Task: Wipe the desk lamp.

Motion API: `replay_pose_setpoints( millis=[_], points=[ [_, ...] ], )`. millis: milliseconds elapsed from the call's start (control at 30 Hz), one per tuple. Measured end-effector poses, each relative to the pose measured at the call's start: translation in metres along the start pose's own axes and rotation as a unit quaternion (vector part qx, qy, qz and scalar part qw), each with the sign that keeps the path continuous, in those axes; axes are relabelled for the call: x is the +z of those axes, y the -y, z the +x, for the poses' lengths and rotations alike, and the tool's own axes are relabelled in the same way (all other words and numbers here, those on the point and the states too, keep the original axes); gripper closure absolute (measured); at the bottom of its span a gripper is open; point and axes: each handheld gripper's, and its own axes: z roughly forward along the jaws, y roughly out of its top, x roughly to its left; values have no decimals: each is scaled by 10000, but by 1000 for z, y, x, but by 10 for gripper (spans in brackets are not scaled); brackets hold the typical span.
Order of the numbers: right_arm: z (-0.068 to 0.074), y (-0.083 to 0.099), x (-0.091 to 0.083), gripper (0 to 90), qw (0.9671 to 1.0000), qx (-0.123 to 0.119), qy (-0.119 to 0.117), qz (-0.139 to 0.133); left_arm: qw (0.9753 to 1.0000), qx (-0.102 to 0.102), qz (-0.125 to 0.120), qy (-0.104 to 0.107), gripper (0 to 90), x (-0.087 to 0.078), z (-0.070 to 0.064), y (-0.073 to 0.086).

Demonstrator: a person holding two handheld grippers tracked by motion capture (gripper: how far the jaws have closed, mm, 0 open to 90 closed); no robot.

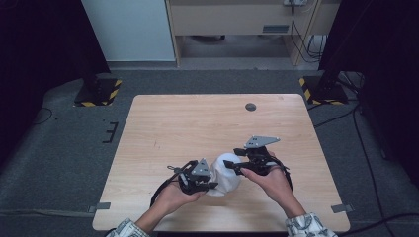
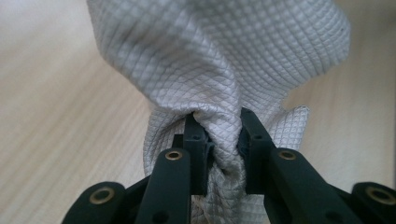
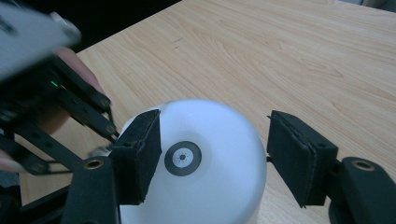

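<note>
On the wooden table (image 1: 163,123), the left gripper (image 2: 217,135) pinches a white cloth (image 2: 219,56); beside the cloth, the right gripper (image 3: 212,158) straddles a white cup (image 3: 205,186), jaws wide. No legible writing.

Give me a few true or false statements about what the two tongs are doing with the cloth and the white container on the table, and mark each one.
1. The left tongs are clamped on a bunched grey quilted cloth. True.
2. The right tongs are shut on the white container. False: their pads stand open on either side of it.
3. The container's top carries a dark ring mark. True.
4. The cloth lies flat and spread on the wooden table. False: it is gathered and pinched.
</note>
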Motion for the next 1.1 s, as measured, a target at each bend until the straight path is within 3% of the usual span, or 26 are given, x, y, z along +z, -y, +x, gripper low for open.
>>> replay_pose_setpoints(
  millis=[67,233,400,500,667,833,1000,1100],
  points=[
    [0,0,0,354,10000,-2,9,-5,9999,-98,-83,48,758,0,-1,-1],
    [-1,0,-1,354,10000,5,41,-16,9991,84,-413,102,759,-12,-12,-8],
    [-1,1,-1,369,10000,-2,21,-25,9973,166,-631,327,758,-11,-20,-14],
    [-1,1,0,370,10000,22,21,-44,9974,159,-601,357,758,-4,-24,-16],
    [-1,1,0,370,10000,37,38,-53,9985,274,-315,366,758,12,-26,-16],
    [-2,1,0,370,10000,53,31,-59,9975,412,-459,337,758,14,-31,-18],
    [-2,1,0,370,10000,60,14,-58,9939,354,-954,416,758,4,-32,-22],
    [-2,1,0,370,10000,62,27,-53,9960,417,-688,384,757,9,-32,-20]
  ],
)
